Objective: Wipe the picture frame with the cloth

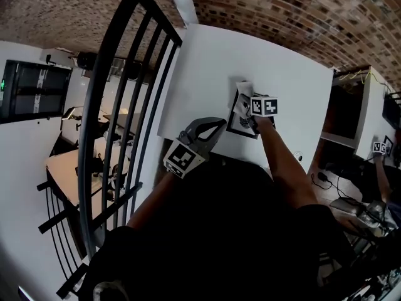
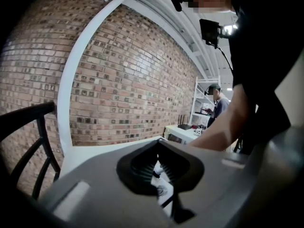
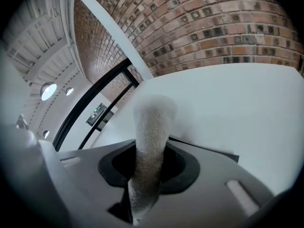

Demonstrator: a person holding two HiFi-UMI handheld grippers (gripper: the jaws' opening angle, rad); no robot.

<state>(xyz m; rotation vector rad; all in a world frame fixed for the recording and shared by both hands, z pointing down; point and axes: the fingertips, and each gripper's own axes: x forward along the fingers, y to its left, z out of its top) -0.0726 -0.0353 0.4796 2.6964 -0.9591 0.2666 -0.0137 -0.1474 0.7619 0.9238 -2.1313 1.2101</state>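
The picture frame (image 1: 236, 123) hangs flat against a white wall panel (image 1: 288, 68), a little toward 1 o'clock from the middle of the head view. It has a dark border around a black-and-white print. The right gripper (image 1: 252, 110) is held up to the frame's 2 o'clock side, and its marker cube covers part of that edge. Its jaws are clamped on the cloth (image 3: 149, 141), a pale, nubbly strip that runs up between them and folds over at the top. The tip of the cloth rests against the white panel. In the head view, the cloth (image 1: 244, 88) shows as a light patch at the frame's 12 o'clock edge, touching it. In the right gripper view, a dark edge of the frame (image 3: 213, 152) lies just behind the jaws, toward 3 o'clock of the cloth.

The left gripper (image 1: 219, 125) hangs lower, at about 7 o'clock of the frame, near it but not touching. In the left gripper view, the left gripper (image 2: 161, 171) has its jaws slightly apart with nothing between them. White surface and a dark line show through the narrow gap.

A black railing (image 1: 125, 105) crosses at 9 o'clock, and a brick wall (image 1: 282, 11) fills the 12 o'clock band. A second person (image 2: 218, 103) stands far off by some shelves.
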